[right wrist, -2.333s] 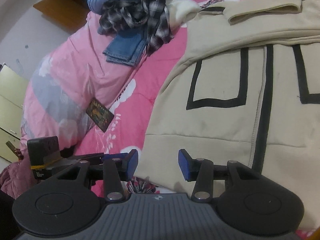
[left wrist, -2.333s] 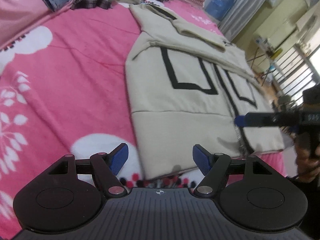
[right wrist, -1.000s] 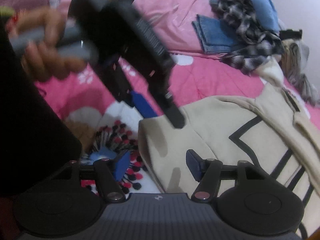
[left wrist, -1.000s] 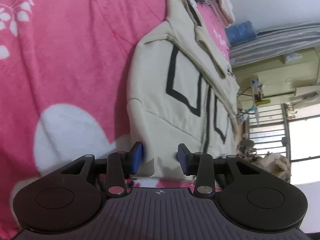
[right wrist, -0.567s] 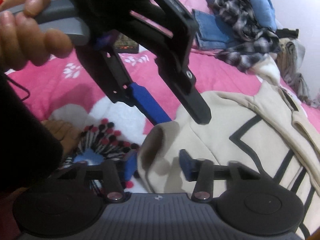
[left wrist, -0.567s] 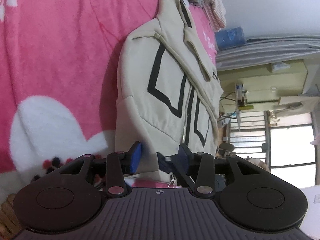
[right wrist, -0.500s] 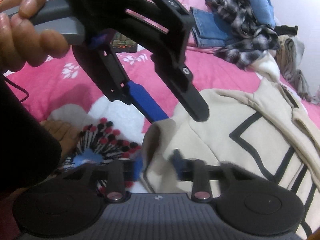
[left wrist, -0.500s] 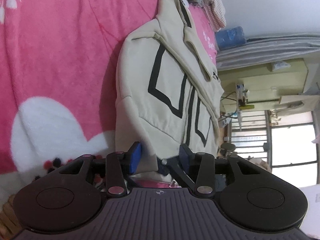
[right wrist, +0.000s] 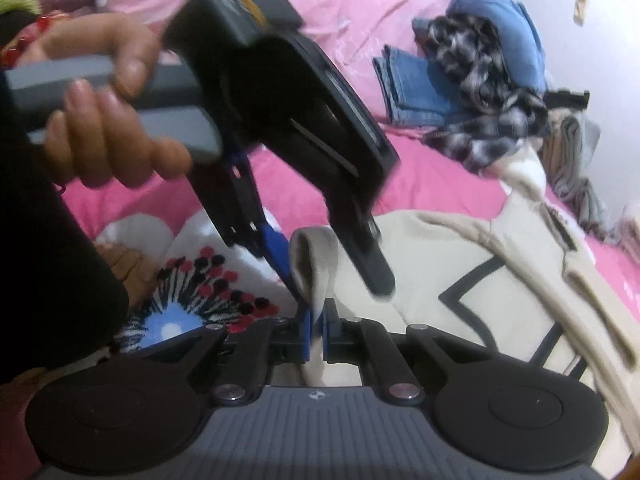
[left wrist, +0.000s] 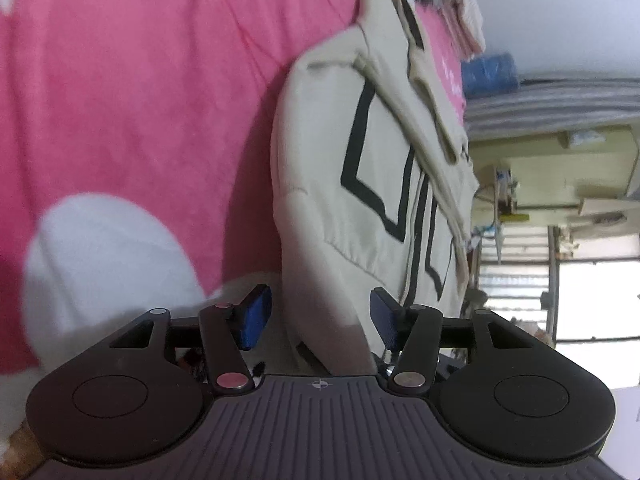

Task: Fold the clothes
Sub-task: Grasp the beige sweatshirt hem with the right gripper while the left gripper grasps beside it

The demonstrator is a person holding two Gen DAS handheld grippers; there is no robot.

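The cream jacket (left wrist: 332, 168) is spread on the pink bed (left wrist: 140, 92), its bottom corner pinched in the closed jaws of the right gripper (right wrist: 315, 330) for folding, while the left gripper (left wrist: 320, 318) straddles that hem, jaws opening, gripping nothing.

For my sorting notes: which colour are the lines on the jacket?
Black lines on the beige jacket; the left wrist view shows them best.
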